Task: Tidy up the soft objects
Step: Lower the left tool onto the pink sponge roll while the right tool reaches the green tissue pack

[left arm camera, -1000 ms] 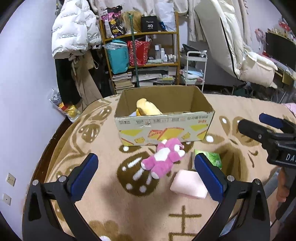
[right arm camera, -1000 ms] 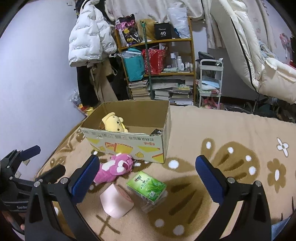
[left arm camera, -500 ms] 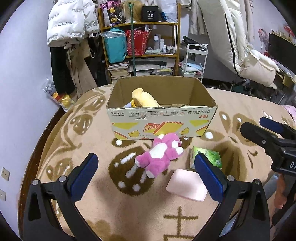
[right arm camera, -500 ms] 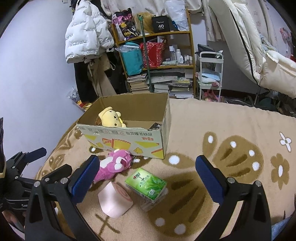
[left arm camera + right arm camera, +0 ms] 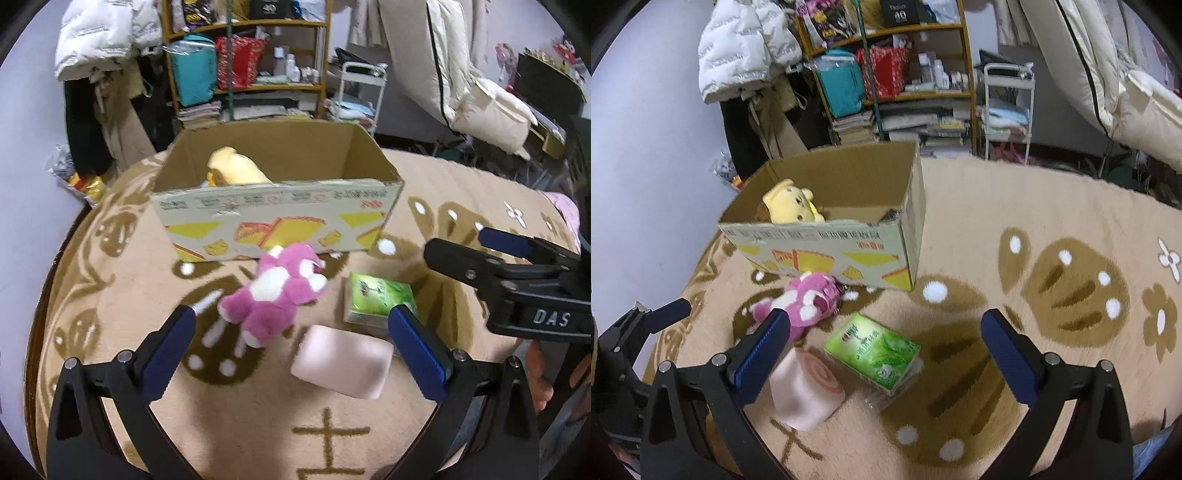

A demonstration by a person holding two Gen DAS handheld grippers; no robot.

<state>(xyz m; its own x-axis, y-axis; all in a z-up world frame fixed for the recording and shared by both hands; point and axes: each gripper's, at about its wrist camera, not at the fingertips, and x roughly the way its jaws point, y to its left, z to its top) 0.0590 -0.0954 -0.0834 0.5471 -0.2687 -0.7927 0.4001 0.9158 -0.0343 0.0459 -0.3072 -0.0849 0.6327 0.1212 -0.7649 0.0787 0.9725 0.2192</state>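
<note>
With the left gripper [image 5: 291, 339] wide open and empty, the pink plush [image 5: 275, 295] just ahead between its fingers, closing carelessly could also snag the pink roll [image 5: 341, 363] beside it.

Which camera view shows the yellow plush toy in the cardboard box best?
The right wrist view shows the yellow plush toy best: its face with both eyes is visible above the rim of the cardboard box. In the left wrist view the toy shows only a plain yellow back; the box wall hides the rest.
</note>
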